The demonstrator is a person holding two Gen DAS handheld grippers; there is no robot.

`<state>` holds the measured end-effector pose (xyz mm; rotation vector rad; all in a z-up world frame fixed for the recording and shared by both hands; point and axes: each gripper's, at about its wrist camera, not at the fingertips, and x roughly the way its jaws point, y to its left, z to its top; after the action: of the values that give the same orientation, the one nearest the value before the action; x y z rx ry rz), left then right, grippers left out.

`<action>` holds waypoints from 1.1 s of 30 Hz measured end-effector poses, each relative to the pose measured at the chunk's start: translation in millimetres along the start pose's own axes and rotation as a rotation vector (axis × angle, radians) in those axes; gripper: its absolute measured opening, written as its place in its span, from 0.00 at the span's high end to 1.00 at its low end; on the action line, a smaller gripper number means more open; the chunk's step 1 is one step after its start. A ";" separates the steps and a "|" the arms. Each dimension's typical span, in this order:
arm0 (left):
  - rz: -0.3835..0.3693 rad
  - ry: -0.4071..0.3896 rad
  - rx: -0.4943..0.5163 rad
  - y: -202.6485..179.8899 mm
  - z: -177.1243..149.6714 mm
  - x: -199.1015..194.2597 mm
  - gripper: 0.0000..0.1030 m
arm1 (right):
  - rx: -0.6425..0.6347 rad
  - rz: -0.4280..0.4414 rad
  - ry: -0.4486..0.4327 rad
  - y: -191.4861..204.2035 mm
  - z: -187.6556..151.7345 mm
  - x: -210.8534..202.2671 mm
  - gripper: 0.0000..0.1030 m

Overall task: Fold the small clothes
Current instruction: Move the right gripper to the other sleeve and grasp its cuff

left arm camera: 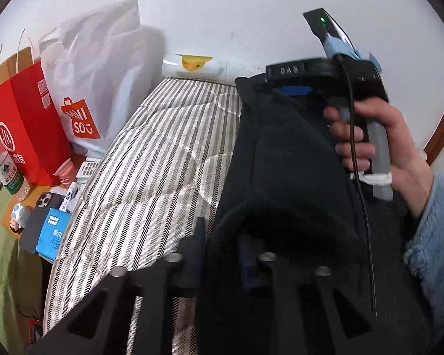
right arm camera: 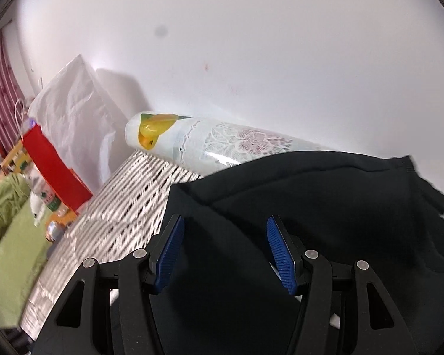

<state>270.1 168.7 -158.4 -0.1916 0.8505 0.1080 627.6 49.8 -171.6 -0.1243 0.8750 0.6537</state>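
Grey-and-white striped quilted mattress [left arm camera: 151, 159] filling centre frame, dark navy fleece garment [left arm camera: 281, 153] spread over its right half, rolled white floral-print plastic sheet [right arm camera: 222, 143] along its far edge by the wall

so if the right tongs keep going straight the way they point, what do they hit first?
Most likely the dark garment. The right tongs stand open with the cloth spread right ahead between and beyond the blue pads. The floral roll by the wall lies further back. Depth is hard to judge in this fisheye view.
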 end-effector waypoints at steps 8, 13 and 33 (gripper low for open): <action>-0.026 -0.025 -0.094 20.9 2.5 -6.2 0.93 | -0.056 0.105 -0.066 16.8 11.8 0.2 0.93; -0.013 0.013 -0.097 21.5 0.7 1.8 0.92 | -0.044 0.039 -0.017 23.9 15.4 27.4 0.93; -0.079 -0.092 -0.154 20.6 4.9 -44.0 0.42 | 0.085 -0.246 -0.074 -59.7 -79.6 -184.5 0.47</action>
<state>241.3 189.0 -124.5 -0.3620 0.7426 0.1077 523.5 -115.2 -94.9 -0.1279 0.7997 0.3886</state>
